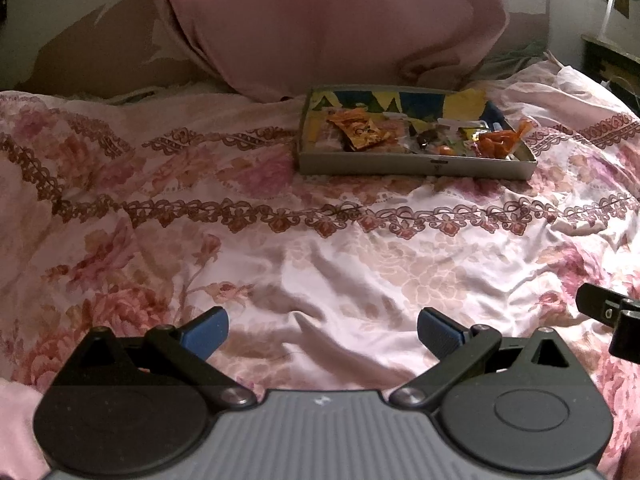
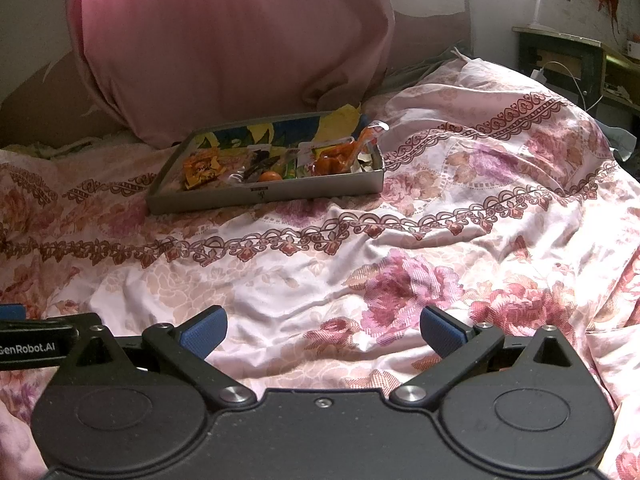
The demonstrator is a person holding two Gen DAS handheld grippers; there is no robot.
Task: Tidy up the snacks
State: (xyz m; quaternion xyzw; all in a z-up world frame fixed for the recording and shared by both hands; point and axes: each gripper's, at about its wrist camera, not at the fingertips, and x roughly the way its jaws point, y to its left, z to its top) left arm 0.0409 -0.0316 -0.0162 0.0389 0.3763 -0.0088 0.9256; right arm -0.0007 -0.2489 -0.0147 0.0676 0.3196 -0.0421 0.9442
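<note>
- The left gripper [image 1: 322, 330] is hovering low over the flowered bedspread [image 1: 320, 248], its blue pads spread wide and holding nothing.
- The right gripper [image 2: 323, 330] is hovering beside it, equally spread and empty.
- The tin tray [image 1: 416, 163] is sitting on the bedspread well ahead of both grippers, just in front of the pink pillow [image 1: 332, 24].
- The snacks are lying loose inside the tray: an orange packet [image 1: 359, 130] toward its left end, a twisted orange wrapper [image 1: 500, 142] toward its right end.
- From the left gripper the tray is lying ahead and slightly right; from the right gripper it [image 2: 266, 196] is lying ahead and left.
- The tray's long side is running roughly across both views, so neither gripper is looking clearly nearer.
</note>
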